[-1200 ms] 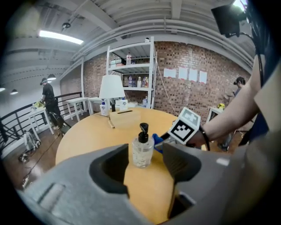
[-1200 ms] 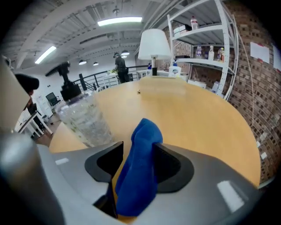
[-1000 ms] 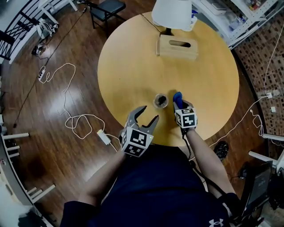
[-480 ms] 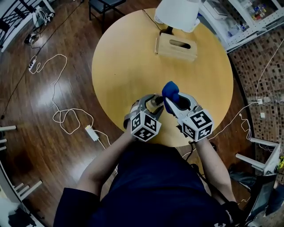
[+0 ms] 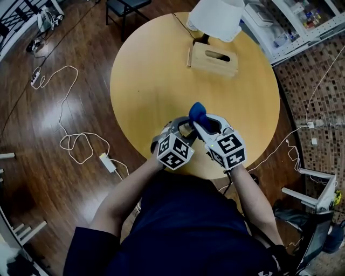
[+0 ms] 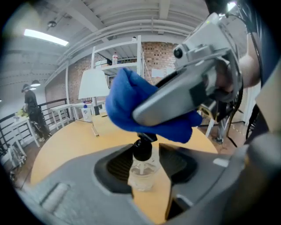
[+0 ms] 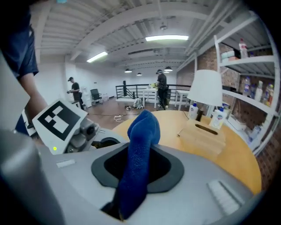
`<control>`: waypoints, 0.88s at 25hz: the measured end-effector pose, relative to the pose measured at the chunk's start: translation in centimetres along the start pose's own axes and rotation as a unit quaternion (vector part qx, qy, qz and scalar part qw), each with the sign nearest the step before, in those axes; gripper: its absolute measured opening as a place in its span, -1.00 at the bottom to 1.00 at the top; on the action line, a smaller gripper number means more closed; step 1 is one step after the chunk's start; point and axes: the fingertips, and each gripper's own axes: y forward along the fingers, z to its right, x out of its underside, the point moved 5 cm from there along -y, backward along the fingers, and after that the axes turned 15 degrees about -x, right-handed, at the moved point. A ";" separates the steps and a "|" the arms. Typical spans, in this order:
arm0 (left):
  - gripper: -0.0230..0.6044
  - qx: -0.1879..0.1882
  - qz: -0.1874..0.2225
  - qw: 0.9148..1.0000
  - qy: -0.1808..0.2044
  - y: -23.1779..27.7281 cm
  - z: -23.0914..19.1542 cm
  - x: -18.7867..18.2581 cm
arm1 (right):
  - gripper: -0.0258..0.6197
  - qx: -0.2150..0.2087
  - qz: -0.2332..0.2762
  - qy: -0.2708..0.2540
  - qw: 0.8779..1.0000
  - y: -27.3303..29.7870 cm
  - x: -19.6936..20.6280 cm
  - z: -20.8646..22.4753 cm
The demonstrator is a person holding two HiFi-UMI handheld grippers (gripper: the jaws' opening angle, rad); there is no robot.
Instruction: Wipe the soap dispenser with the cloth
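Observation:
A small clear soap dispenser [image 6: 142, 170] with a black pump stands near the front edge of the round wooden table [image 5: 151, 70]. My left gripper [image 5: 185, 127] has it between its jaws, which have just been closing, and the pads [image 6: 117, 165] rest against the bottle's sides. My right gripper [image 5: 198, 123] is shut on a blue cloth [image 5: 197, 112]. It holds the cloth [image 6: 127, 105] just above the pump head, close over the left jaws. In the right gripper view the cloth [image 7: 139, 149] stands up from between the jaws.
At the table's far side stand a wooden tissue box [image 5: 213, 59] and a white lamp [image 5: 217, 16]. White cables [image 5: 75, 141] lie on the wood floor at left, and shelving [image 5: 302, 19] stands at top right. People stand far off in the room.
The left gripper moved in to the dispenser and its jaws narrowed round it. The right gripper rose from the table with the cloth and swung left over the dispenser.

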 end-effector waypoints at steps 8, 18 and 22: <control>-0.33 -0.001 0.009 1.000 -0.005 -0.1 0.1 0.1 | -0.63 -0.004 0.021 -0.035 0.999 -1.2 -1.4 -1.2; -0.33 -0.003 0.005 1.000 -0.004 -0.2 0.0 0.2 | -0.63 0.031 0.013 0.002 0.999 -0.9 0.7 1.4; -0.33 -0.002 0.006 1.000 -0.005 -0.2 0.0 0.1 | -0.63 0.039 0.028 -0.005 0.999 -1.8 -0.5 1.1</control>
